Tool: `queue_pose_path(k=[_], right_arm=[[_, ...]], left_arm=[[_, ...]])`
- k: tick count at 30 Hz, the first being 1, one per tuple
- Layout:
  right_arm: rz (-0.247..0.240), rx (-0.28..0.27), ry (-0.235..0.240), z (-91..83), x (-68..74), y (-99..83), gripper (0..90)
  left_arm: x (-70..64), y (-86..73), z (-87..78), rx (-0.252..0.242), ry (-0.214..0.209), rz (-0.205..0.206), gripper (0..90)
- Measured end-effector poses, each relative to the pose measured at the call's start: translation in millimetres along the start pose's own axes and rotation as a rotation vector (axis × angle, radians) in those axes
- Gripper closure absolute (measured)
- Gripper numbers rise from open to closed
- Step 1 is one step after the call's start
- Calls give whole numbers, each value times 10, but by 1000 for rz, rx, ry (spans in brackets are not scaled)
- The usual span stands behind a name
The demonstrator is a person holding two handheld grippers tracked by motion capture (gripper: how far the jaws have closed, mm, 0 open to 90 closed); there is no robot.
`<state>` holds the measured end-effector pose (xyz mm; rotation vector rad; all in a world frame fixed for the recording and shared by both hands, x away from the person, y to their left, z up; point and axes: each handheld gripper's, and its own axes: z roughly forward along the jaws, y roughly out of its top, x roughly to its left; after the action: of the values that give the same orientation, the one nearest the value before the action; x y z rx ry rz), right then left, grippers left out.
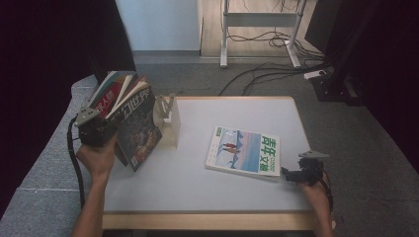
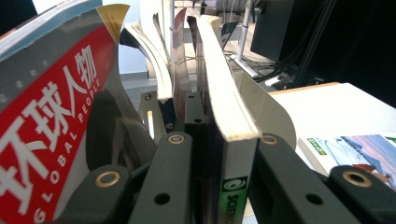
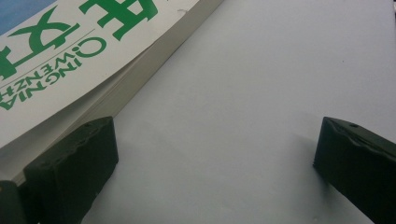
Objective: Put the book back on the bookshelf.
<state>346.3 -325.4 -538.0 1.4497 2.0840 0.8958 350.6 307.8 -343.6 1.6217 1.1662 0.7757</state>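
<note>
My left gripper (image 1: 101, 129) is clamped on a bundle of magazines (image 1: 129, 111), lifted off the table (image 1: 188, 190) at its far left, pages fanning upward beside the pale bookstand (image 1: 168, 121). My right gripper (image 1: 291, 174) sits low at the near right, jaws spread wide and holding nothing, just beside the near-right corner of the flat green-lettered magazine (image 1: 243, 151) lying mid-table.

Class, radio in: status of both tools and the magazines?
Left tool shut on magazine bundle, lifted. Right tool open beside flat magazine. Rack close by.
</note>
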Motion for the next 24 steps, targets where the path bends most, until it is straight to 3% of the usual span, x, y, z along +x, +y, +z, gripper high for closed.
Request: queue_pose_path(k=[11,20,24], right_arm=[[0,0,0,0,0,0,0],[1,0,0,1,1,0,0],[1,-1,-1,1,2,0,0]], left_arm=[[34,-29,-25,4,-1,14,825],[64,-120,-144,70,-30,45,805],[89,-96,-146,98,-59,29,762]])
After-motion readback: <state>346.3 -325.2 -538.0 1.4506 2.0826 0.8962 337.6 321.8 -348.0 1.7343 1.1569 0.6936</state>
